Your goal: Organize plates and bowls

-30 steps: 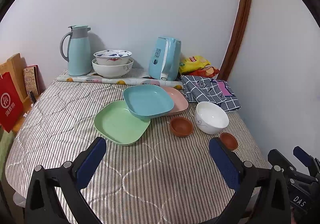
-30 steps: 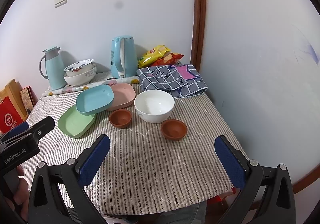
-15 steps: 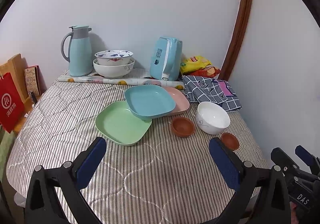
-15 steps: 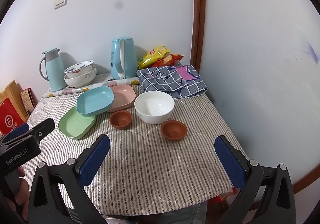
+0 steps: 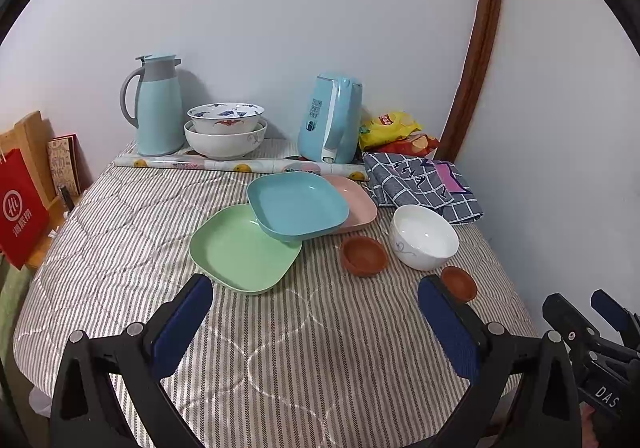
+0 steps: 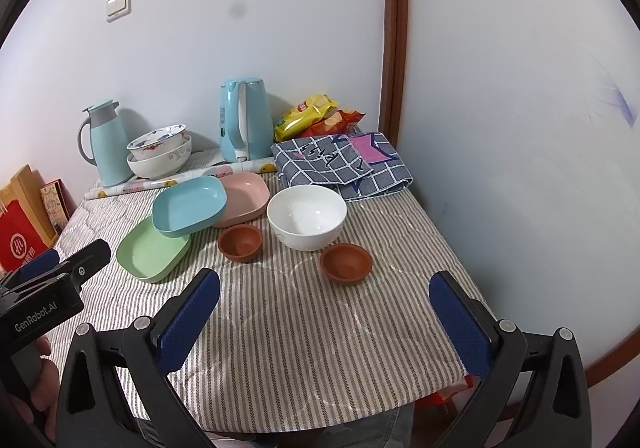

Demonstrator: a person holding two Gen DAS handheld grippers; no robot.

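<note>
Three square plates overlap mid-table: a blue plate point(image 5: 298, 204) point(image 6: 190, 205) rests tilted on a green plate point(image 5: 240, 248) point(image 6: 152, 252) and a pink plate point(image 5: 356, 199) point(image 6: 246, 195). To their right stand a white bowl point(image 5: 424, 236) point(image 6: 306, 215) and two small brown bowls, one point(image 5: 363, 255) point(image 6: 240, 242) by the plates, one point(image 5: 459, 281) point(image 6: 346, 262) nearer the front. My left gripper point(image 5: 316, 332) hangs open over the near table, short of the green plate. My right gripper point(image 6: 324, 324) is open too, just short of the front brown bowl. Both hold nothing.
Against the back wall stand a blue jug point(image 5: 156, 103), two stacked patterned bowls point(image 5: 225, 131), a blue kettle point(image 5: 330, 117) and snack bags point(image 5: 390, 127). A rolled sheet point(image 5: 240, 164) lies before them. A checked cloth point(image 5: 420, 183) lies back right. A red bag point(image 5: 18, 203) stands left.
Both cameras have shifted very slightly; the dishes sit a touch further right in the left wrist view. Nothing on the table has moved and both grippers stay open.
</note>
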